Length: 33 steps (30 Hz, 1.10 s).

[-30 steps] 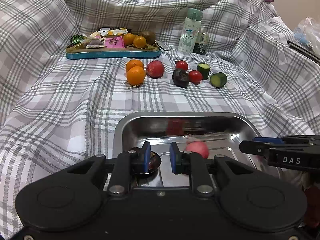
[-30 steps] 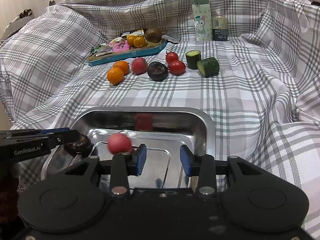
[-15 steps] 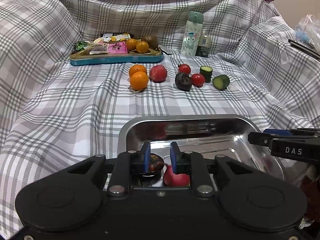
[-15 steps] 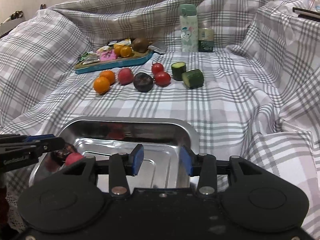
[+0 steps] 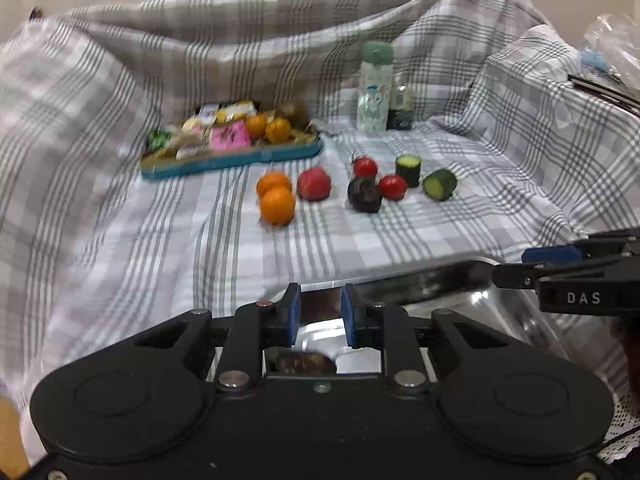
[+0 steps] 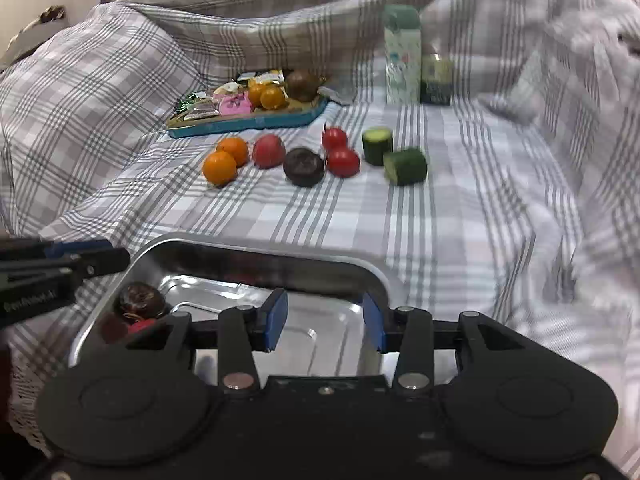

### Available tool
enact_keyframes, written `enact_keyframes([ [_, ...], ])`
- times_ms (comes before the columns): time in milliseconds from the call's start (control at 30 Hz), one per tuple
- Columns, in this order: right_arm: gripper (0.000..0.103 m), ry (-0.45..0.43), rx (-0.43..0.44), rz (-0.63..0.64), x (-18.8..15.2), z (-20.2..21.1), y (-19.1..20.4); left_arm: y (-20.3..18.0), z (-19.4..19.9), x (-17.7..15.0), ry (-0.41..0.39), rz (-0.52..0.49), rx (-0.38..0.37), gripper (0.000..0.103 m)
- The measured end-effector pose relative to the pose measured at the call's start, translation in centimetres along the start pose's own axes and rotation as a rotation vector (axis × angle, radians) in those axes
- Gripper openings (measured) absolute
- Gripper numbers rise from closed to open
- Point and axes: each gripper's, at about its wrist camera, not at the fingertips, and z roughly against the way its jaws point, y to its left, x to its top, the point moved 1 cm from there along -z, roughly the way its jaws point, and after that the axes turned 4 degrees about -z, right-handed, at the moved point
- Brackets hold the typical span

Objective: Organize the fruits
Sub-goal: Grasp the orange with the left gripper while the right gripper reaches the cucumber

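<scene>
Fruits mostly sit in a loose row on the checked cloth (image 6: pixel 440 220), well ahead of both claws: two oranges (image 6: pixel 220 167), a red fruit (image 6: pixel 268 151), a dark plum (image 6: pixel 304 166), two tomatoes (image 6: pixel 343 161), then two cucumber chunks (image 6: pixel 405 165). Left claw (image 5: pixel 318 316) is released, holding nothing, right over the near edge of the steel tray (image 6: pixel 256 252). Right claw (image 6: pixel 325 325) is released too, above the tray floor. Off to its left, a dark fruit (image 6: pixel 140 300) and a red one (image 6: pixel 142 325) lie in the tray's corner.

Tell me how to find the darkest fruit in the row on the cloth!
Find the blue tray of snacks on the checked cloth. A row of fruit lies in front of it. The dark purple fruit sits mid-row, touching a red tomato; it alone is nearly black.
</scene>
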Motion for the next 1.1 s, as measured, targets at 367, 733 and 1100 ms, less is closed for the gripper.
enact_keyframes([
  [367,0.043,-0.091,-0.019,-0.027,5.1,-1.7,-2.3,1.3,-2.4,5.3,-0.093,0.035,0.033,0.031],
  [733,0.043,-0.153,-0.059,-0.123,9.0,-6.4,-4.5,4.2,-8.1,6.8,-0.065,0.102,0.074,0.031],
  [1100,0.044,-0.164,-0.075,-0.227,10.5,-10.3,-6.5,5.3,-12.3,5.9,0.009,0.124,0.049,0.031],
])
